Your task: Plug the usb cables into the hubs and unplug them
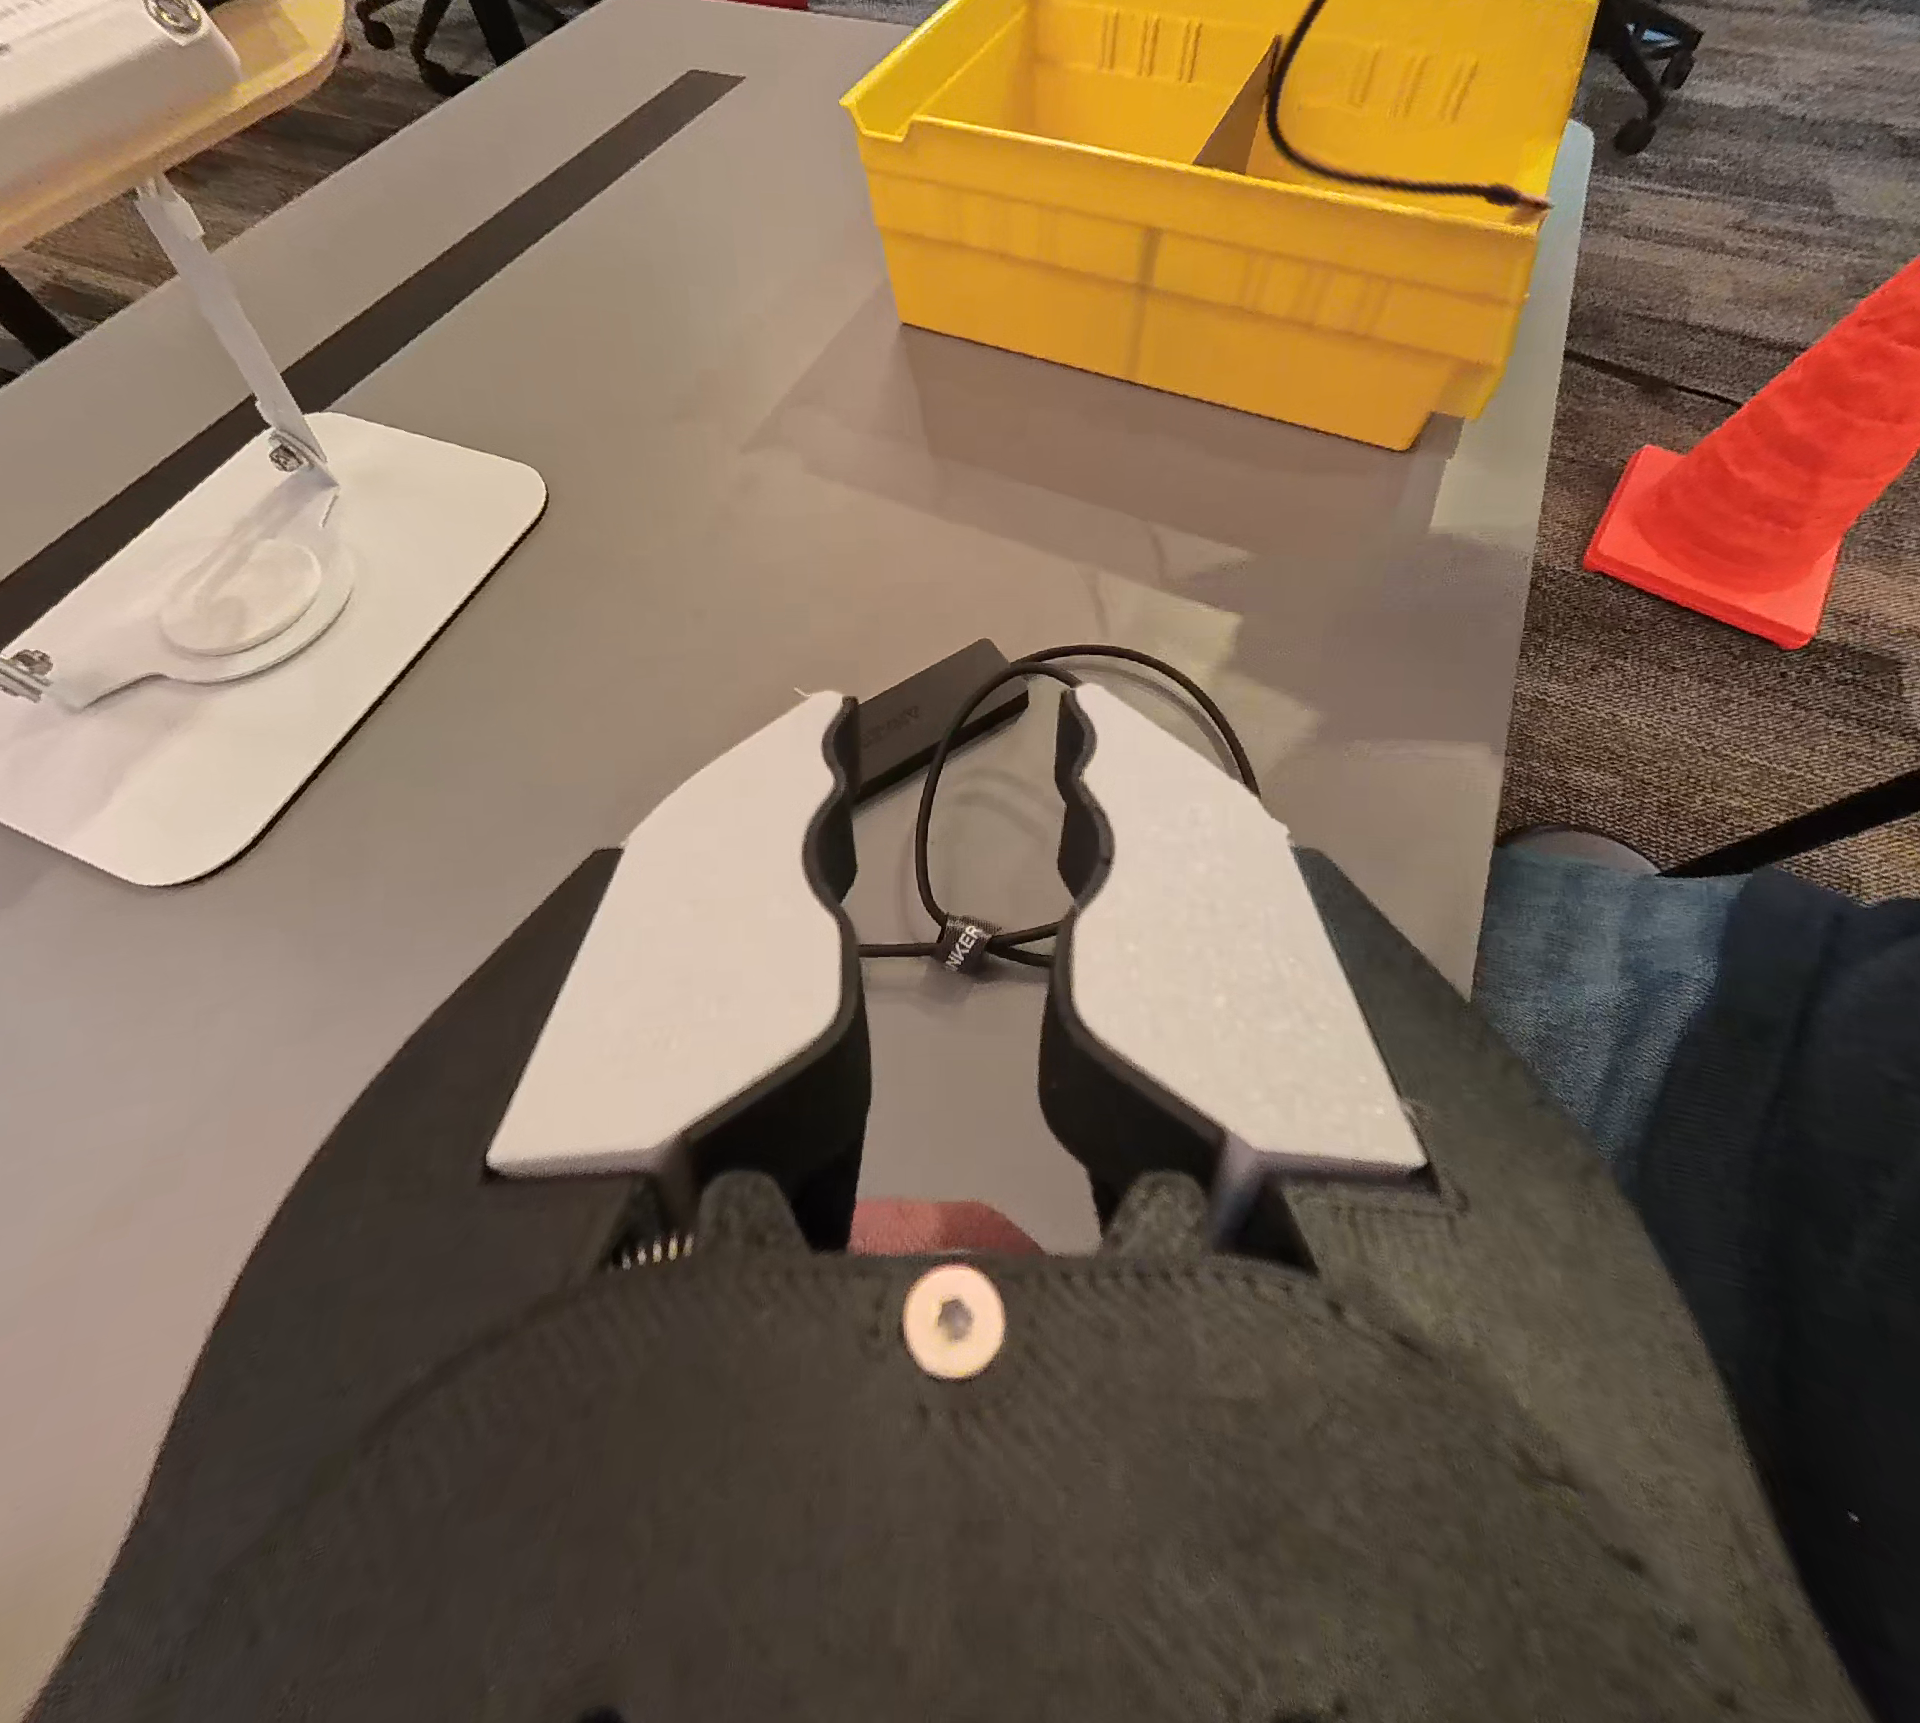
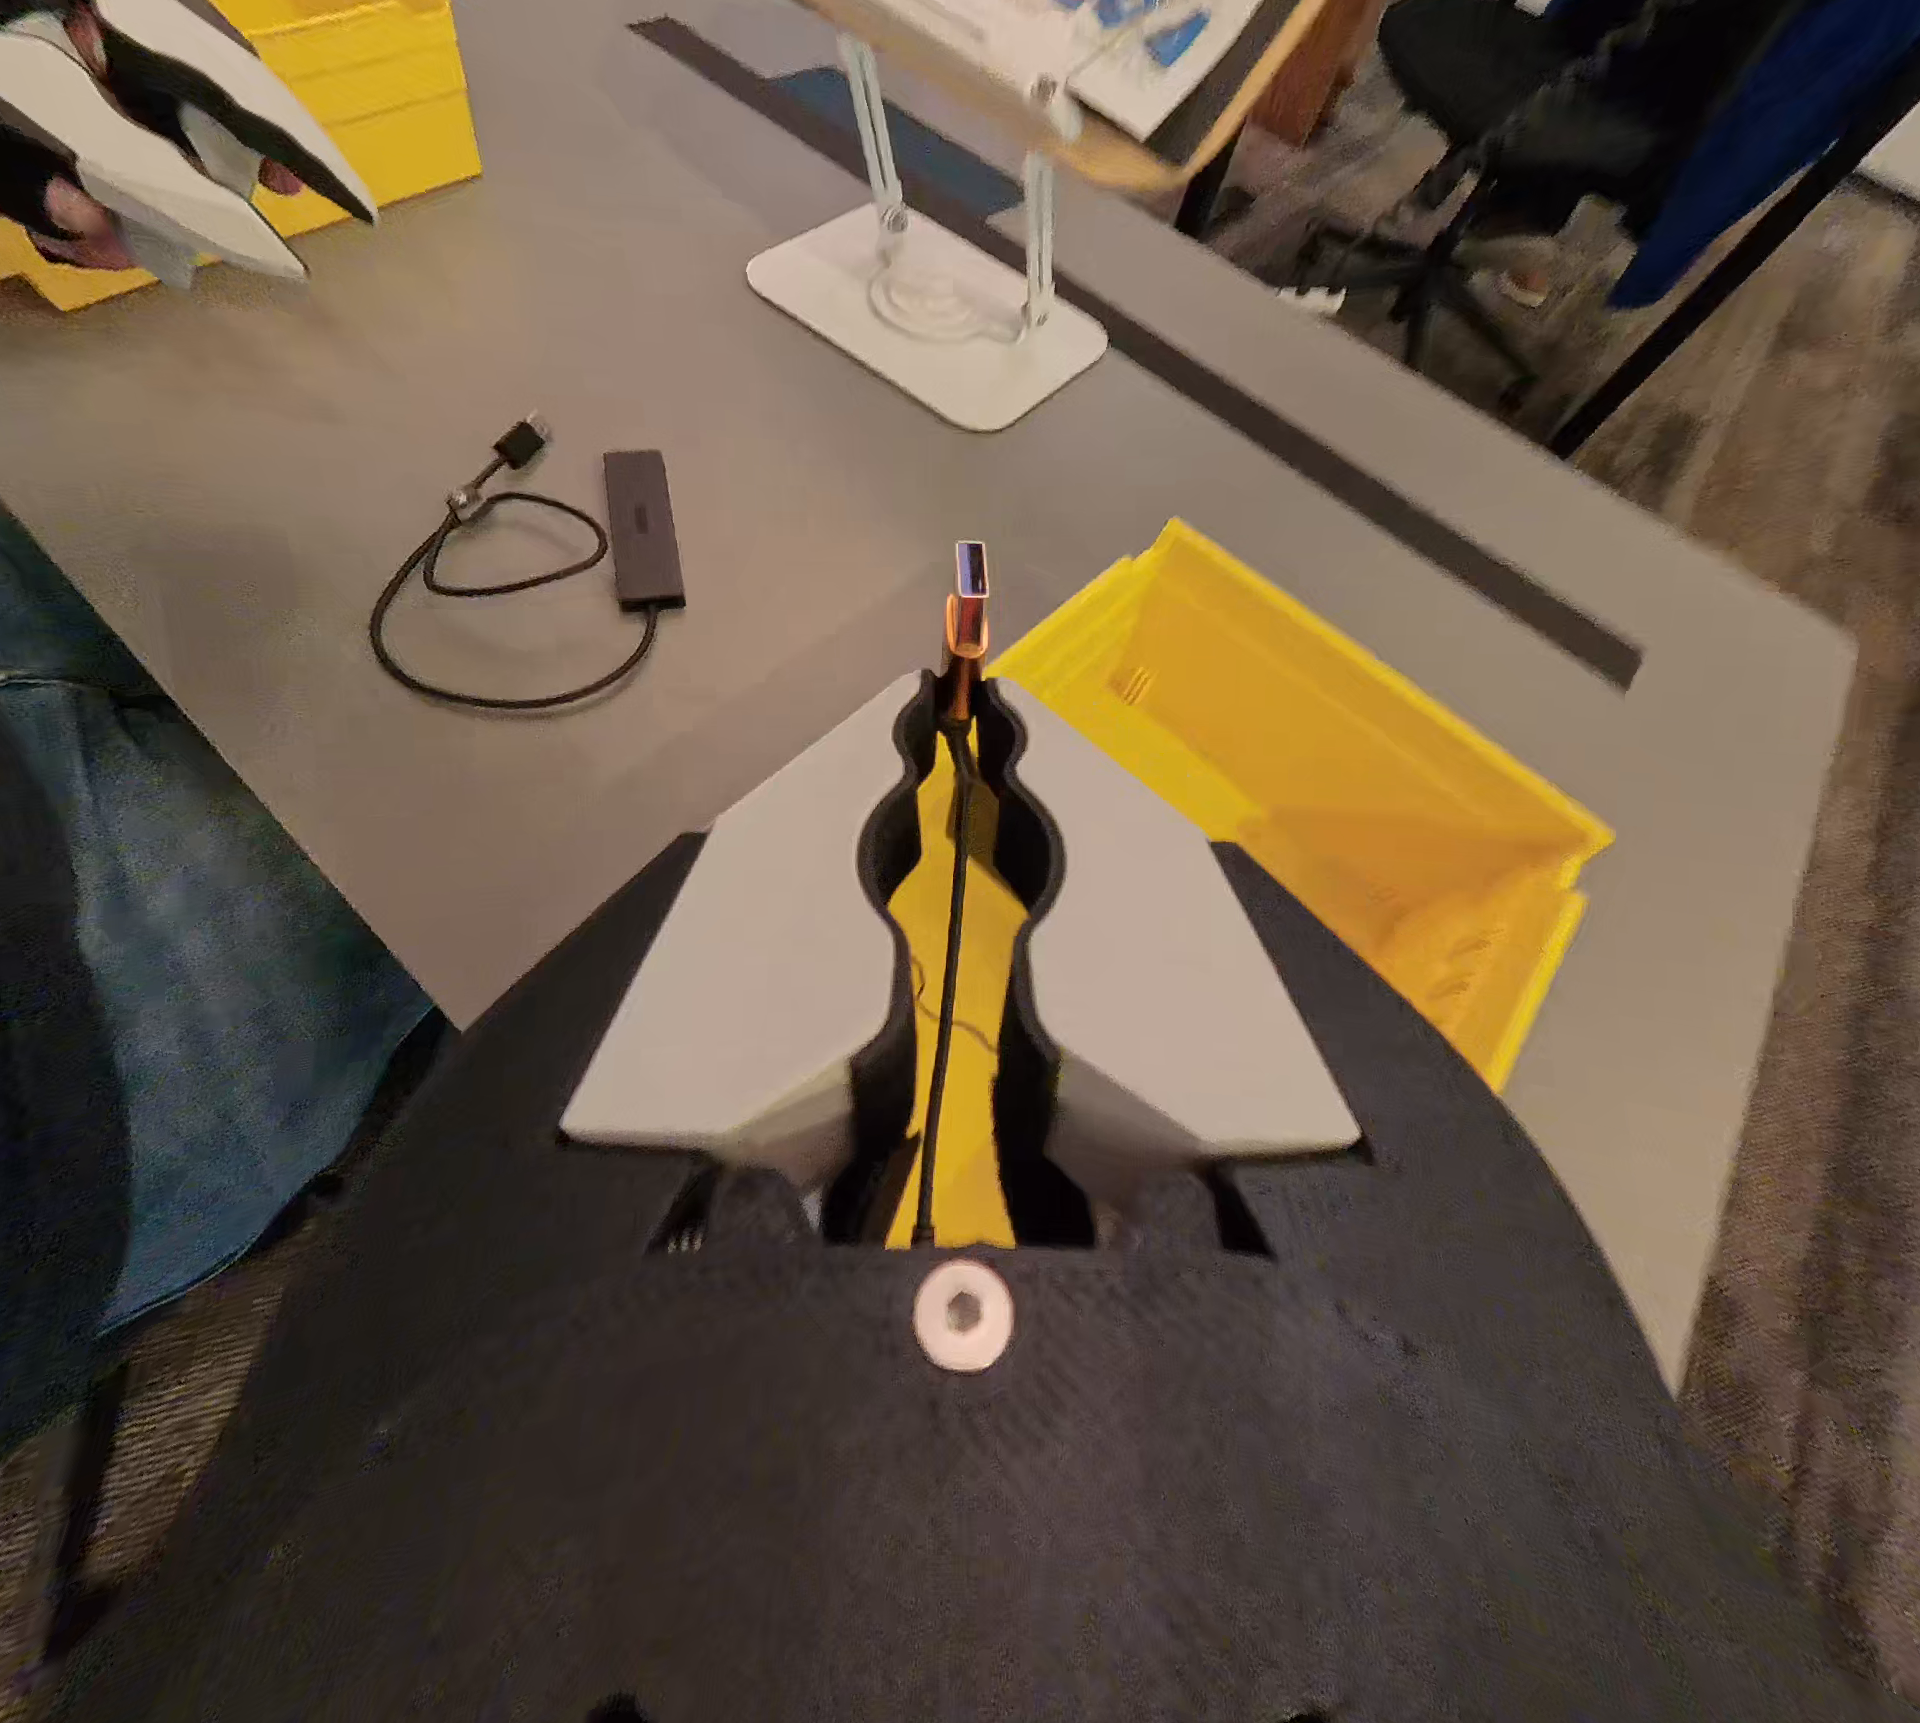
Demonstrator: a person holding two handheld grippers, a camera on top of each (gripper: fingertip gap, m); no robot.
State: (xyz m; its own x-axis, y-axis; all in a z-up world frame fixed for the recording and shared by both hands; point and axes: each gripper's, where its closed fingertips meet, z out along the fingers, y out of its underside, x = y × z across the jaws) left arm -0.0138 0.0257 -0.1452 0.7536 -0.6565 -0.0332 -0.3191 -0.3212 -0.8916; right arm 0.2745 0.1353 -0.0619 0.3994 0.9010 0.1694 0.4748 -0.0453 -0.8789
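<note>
I see the grey surface (image 1: 644, 385) carrying everything, with a dark strip running across it. Two yellow bins stand on it: one divided bin (image 1: 1195, 260) ahead of my left claw, and another yellow bin (image 2: 1340, 800) just beyond and under my right claw. A white stand (image 2: 935, 333) holds a tilted board with a printed sheet; its writing I leave unread.

My left claw (image 1: 956, 707) is released, its jaws spread wide and gripping nothing. The black USB hub (image 1: 925, 717) lies flat on the surface right at its tips, partly hidden behind the left finger, and the hub's looped black cord (image 1: 935, 800) sits between the two fingers, gathered by a small printed band (image 1: 964, 946).

My right claw (image 2: 961, 686) is clenched on a USB cable (image 2: 956, 925), pinching it just behind the orange-collared plug (image 2: 969, 603), which pokes upright past the tips. The cable trails back between the fingers. The hub (image 2: 644, 530) lies well apart, to the left of that plug.
</note>
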